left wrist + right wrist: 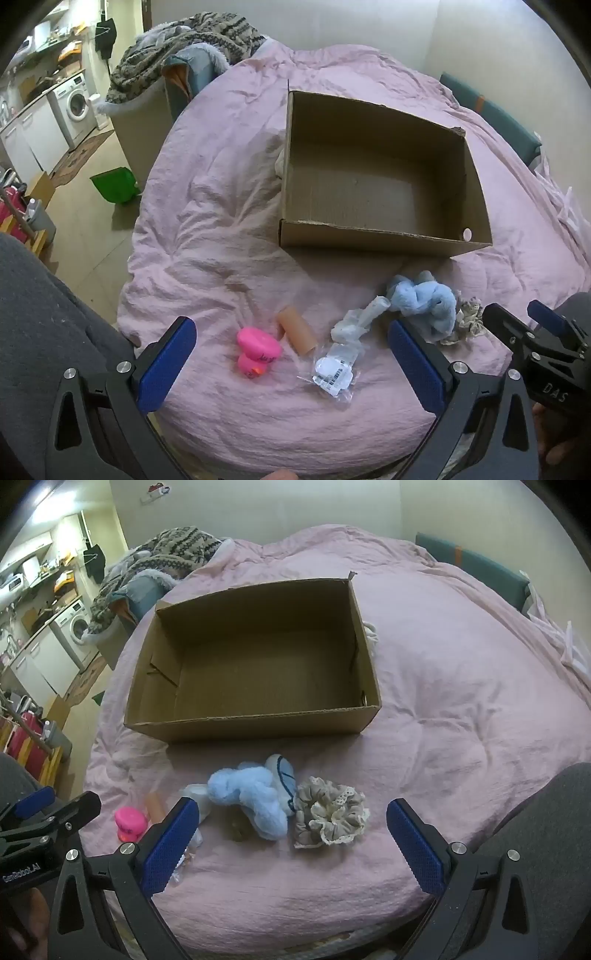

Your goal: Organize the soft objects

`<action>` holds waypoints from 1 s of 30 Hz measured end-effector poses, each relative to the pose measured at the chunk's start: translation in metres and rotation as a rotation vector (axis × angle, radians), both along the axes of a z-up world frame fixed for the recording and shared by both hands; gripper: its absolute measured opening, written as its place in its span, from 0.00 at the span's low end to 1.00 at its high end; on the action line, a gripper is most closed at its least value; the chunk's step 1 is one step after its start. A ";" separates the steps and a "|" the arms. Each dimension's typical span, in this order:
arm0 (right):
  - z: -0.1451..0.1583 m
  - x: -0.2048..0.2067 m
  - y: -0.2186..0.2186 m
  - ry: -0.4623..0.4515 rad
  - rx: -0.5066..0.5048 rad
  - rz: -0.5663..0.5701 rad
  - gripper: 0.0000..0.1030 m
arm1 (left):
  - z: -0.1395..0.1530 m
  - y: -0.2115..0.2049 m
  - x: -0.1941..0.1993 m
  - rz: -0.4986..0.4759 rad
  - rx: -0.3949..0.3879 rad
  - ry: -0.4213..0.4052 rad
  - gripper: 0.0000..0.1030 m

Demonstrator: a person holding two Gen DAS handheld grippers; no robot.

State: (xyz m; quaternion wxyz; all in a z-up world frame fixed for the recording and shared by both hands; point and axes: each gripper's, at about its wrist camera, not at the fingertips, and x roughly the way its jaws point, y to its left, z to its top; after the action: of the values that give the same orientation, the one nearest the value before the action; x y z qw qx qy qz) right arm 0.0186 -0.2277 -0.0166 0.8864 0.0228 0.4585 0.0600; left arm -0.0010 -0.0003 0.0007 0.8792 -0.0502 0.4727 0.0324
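An open, empty cardboard box (369, 177) (255, 664) sits on the pink duvet (221, 206) (461, 701). In front of it lie a blue plush toy (424, 302) (251, 794), a beige lace scrunchie (328, 816) (467, 321), a pink toy (256, 352) (129, 821), a tan cylinder (297, 330) (155, 805) and clear plastic packets (340, 365). My left gripper (291, 365) is open above the pink toy and packets. My right gripper (291, 845) is open just in front of the plush and scrunchie. Both are empty.
A patterned blanket pile (184, 48) (162, 554) lies at the bed's far left. A green bag (114, 184) is on the floor, with a washing machine (74, 103) and cabinets beyond. A teal headboard (476, 568) stands at the back right.
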 end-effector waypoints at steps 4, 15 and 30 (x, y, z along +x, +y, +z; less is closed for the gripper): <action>0.000 0.000 0.000 0.000 -0.001 -0.002 1.00 | 0.000 -0.001 0.003 -0.003 0.009 0.010 1.00; -0.001 0.000 0.001 0.007 -0.002 -0.001 1.00 | 0.000 0.001 0.002 -0.006 -0.005 0.010 1.00; -0.002 0.000 0.001 0.009 -0.003 -0.002 1.00 | -0.003 0.000 0.002 0.000 -0.008 0.014 1.00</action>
State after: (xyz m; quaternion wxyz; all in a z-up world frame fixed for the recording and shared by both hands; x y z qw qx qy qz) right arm 0.0191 -0.2267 -0.0183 0.8843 0.0220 0.4628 0.0581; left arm 0.0015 0.0001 -0.0026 0.8758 -0.0532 0.4788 0.0308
